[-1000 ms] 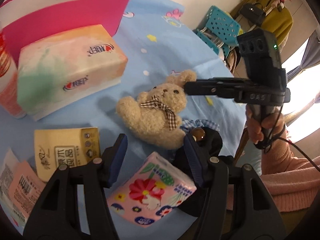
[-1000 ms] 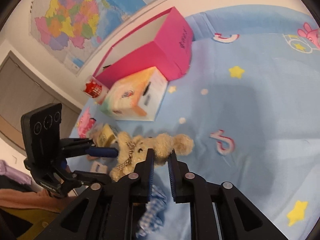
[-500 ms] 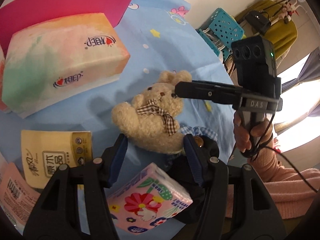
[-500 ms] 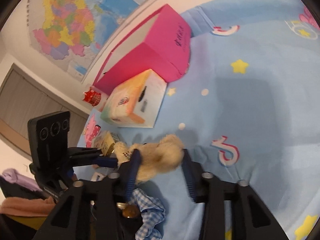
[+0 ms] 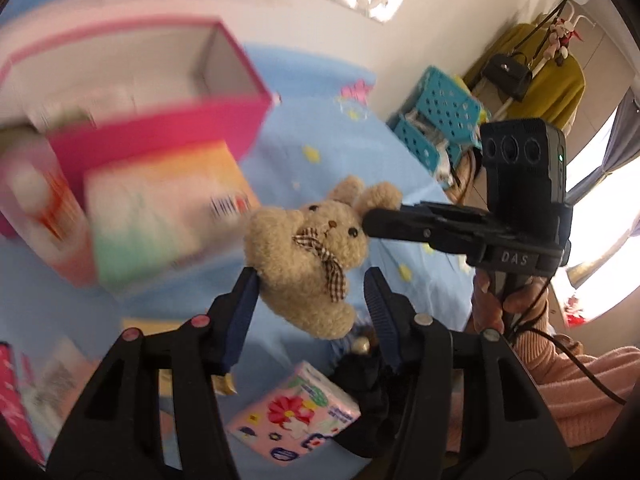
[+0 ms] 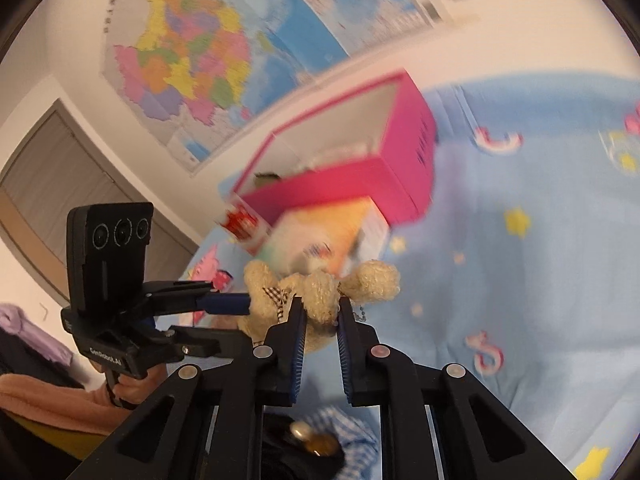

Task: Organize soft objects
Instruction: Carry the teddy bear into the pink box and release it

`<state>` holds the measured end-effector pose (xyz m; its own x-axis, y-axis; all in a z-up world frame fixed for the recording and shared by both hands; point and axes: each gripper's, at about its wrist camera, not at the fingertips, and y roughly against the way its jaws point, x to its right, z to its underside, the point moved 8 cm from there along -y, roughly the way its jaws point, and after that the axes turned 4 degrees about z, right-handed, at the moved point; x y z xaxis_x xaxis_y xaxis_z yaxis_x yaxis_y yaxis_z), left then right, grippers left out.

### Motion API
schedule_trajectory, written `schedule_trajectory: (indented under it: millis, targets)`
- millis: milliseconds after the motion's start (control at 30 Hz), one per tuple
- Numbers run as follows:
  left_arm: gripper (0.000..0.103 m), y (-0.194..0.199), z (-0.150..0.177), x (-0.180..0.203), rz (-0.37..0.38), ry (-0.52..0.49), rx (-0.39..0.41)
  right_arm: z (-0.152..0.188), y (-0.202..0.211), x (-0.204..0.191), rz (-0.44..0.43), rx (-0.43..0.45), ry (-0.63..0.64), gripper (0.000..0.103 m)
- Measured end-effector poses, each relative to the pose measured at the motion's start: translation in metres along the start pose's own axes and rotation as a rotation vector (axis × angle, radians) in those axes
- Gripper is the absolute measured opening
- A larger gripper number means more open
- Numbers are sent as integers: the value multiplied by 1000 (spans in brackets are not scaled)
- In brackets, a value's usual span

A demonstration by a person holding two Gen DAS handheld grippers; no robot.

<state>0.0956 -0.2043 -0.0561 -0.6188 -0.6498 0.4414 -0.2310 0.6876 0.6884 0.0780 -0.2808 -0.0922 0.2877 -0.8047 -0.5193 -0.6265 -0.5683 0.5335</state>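
Blue bedsheet (image 6: 540, 300) below; my right gripper (image 6: 322, 314) jaws clench the teddy bear (image 5: 312, 256) at frame centre; my left gripper (image 5: 310, 284) jaws are closing around its body, one touching.

A wall map (image 6: 208, 48) hangs above the blue bedsheet (image 6: 540, 280); teal baskets (image 5: 436, 120) stand beside it.

Fuzzy plush bear (image 5: 308, 256) (checked cloth bow); glossy tissue pack (image 5: 296, 416).

Right gripper (image 6: 322, 312) clamped on the teddy bear's (image 5: 308, 256) ear; left gripper (image 5: 308, 304) closing, straddling its body.
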Motion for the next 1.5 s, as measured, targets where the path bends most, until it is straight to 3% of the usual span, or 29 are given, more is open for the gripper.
schedule_trajectory:
  millis: [300,567,867,1033,1200,1367,1500]
  targets:
    - [57,33,-74,-29,-172,-64,96,-82,-9,-36,6,123,131,15]
    - [57,22,-110,-86,-232,-2,75,-124,-52,-33,42,109,141,15]
    - [57,-3,-124,-111,-291,18,7,-123,-89,0,146,25,94,20]
    - [57,-1,-122,-113,-313,31,18,-117,-79,5,202,43,98,24]
    - [57,21,-112,-94,-355,-42,83,-110,-49,-5,194,83,124,29]
    - [58,46,-89,-59,-320,-120,148,-84,-18,-20,108,71,146,46]
    - [63,49,-63,-34,-277,-156,150,-53,-4,-26,66,31,134,50]
